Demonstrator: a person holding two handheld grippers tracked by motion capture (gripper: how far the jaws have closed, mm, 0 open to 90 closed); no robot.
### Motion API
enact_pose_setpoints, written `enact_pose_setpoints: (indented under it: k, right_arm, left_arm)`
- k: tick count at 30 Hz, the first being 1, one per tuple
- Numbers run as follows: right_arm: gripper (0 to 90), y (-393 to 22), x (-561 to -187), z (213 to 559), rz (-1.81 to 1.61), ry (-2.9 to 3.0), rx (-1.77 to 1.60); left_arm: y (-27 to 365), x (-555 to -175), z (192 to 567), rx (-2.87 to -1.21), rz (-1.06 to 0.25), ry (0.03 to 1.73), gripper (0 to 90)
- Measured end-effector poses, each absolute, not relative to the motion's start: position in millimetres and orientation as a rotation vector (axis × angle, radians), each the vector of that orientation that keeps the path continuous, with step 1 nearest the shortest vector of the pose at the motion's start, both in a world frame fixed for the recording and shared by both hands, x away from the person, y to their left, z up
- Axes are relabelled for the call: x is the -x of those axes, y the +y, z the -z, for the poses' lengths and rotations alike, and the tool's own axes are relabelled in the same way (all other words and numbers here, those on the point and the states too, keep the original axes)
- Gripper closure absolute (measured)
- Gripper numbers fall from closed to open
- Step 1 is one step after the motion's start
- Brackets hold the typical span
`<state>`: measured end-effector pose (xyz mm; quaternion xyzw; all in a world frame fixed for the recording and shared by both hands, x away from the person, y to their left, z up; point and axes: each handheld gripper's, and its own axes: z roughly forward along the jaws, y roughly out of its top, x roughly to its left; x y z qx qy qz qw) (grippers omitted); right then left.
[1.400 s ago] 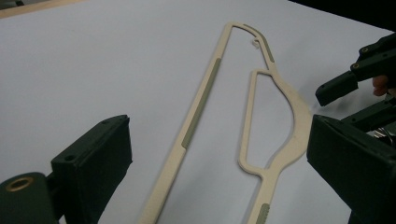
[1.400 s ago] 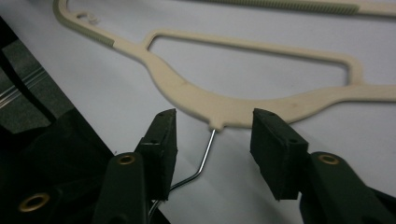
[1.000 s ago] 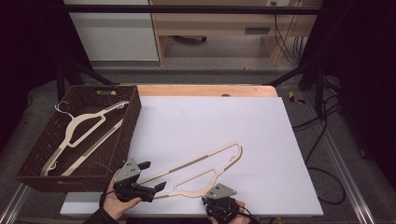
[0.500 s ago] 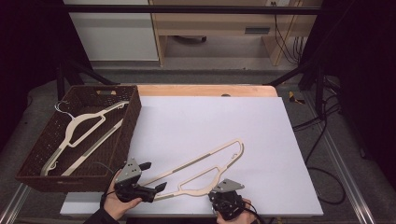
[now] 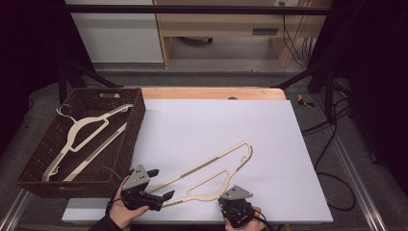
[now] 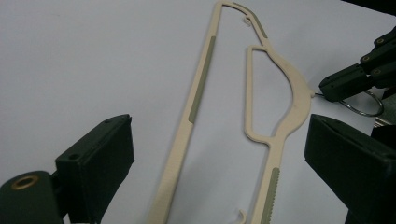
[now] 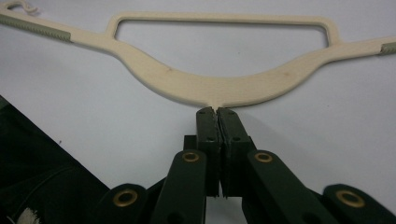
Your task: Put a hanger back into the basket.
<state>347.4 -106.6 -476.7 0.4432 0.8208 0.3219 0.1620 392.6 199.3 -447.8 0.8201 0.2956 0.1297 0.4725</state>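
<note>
Pinching the metal hook at the neck of a cream hanger (image 5: 211, 171), the right gripper (image 5: 230, 201) sits at the near edge of the white surface (image 5: 269, 130), at about 6 o'clock in the high view. Its fingers (image 7: 208, 135) are pressed together in the right gripper view, tips against the hanger's curved neck (the hook itself is hidden between them). At roughly 7 o'clock, a hand (image 5: 120, 211) holds the left gripper (image 5: 161, 184), whose fingers (image 6: 100, 163) stand wide apart, straddling the hanger's near end without touching it. The hanger lies flat, running from the grippers toward 1 o'clock, its far end near the middle of the surface. Farther off at 9 o'clock, a dark wicker basket (image 5: 134, 130) rests beside the surface's left edge, with a second cream hanger (image 5: 82, 137) lying inside it.
</note>
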Motion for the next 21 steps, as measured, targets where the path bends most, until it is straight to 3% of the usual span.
enact_pose_setpoints:
  k: [10, 21]
  right_arm:
    - [89.3, -113, -353, 464, -1.02, 2.333, -1.36]
    - [89.3, -116, -359, 447, -1.011, 2.363, -1.332]
  left_arm:
    - [166, -392, 446, -2.107, -0.286, 0.632, 9.8]
    - [118, -399, 449, -2.241, -0.24, 0.515, 20.2]
